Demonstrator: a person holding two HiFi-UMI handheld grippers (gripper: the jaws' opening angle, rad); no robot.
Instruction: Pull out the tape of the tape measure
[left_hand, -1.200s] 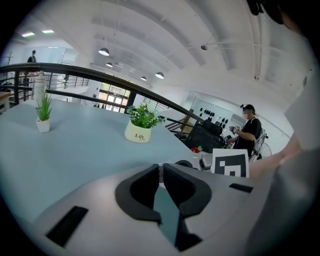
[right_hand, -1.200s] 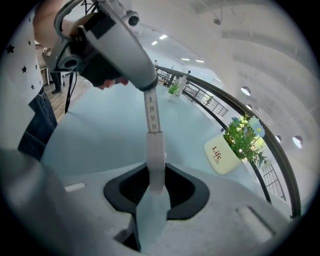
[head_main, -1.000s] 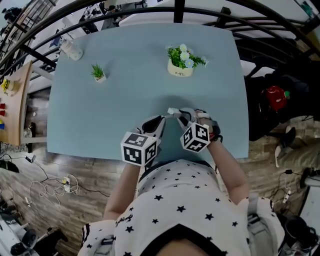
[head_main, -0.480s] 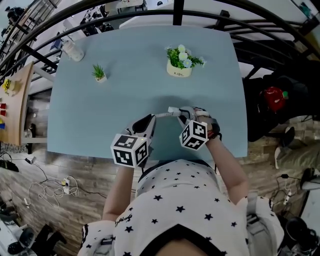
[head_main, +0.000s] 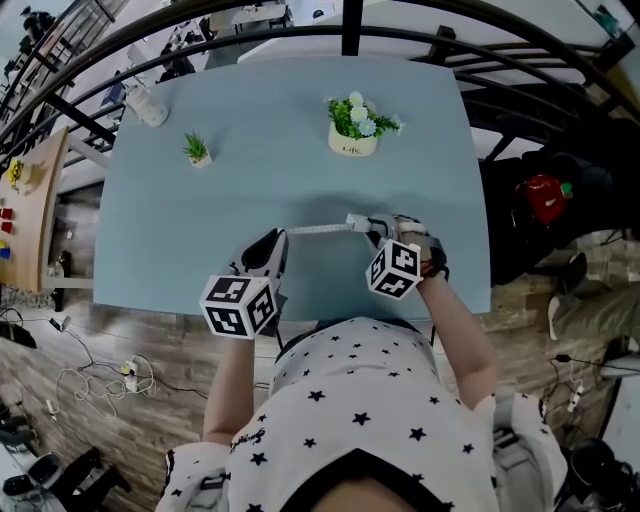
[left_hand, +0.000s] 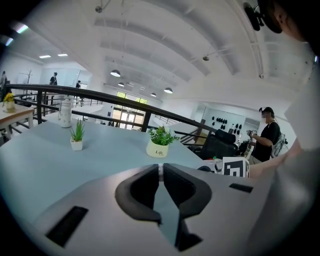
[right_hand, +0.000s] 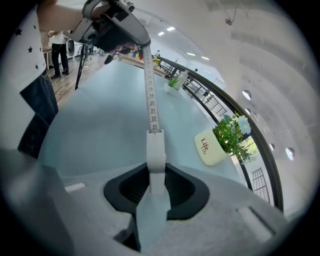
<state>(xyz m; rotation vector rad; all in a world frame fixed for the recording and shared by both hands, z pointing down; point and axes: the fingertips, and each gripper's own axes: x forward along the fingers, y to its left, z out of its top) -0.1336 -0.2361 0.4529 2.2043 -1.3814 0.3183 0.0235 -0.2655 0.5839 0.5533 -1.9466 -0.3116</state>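
Observation:
The white tape measure case (right_hand: 155, 150) sits between the jaws of my right gripper (right_hand: 156, 172), which is shut on it above the blue table (head_main: 200, 220). From the case a white numbered tape (right_hand: 150, 90) runs straight to my left gripper (right_hand: 117, 30). In the head view the tape (head_main: 318, 228) spans the gap between my left gripper (head_main: 272, 238) and my right gripper (head_main: 362, 225). In the left gripper view the jaws of my left gripper (left_hand: 160, 170) stand nearly together, pinching the thin tape end edge-on.
A cream pot of flowers (head_main: 356, 125) stands at the back of the table, a small green plant (head_main: 197, 150) and a white bottle (head_main: 145, 103) at the back left. A black railing (head_main: 350, 20) runs behind. A person (left_hand: 267, 137) stands at the far right.
My left gripper has moved left and toward me, away from the right gripper, and the tape between them has grown longer. The right gripper has shifted slightly.

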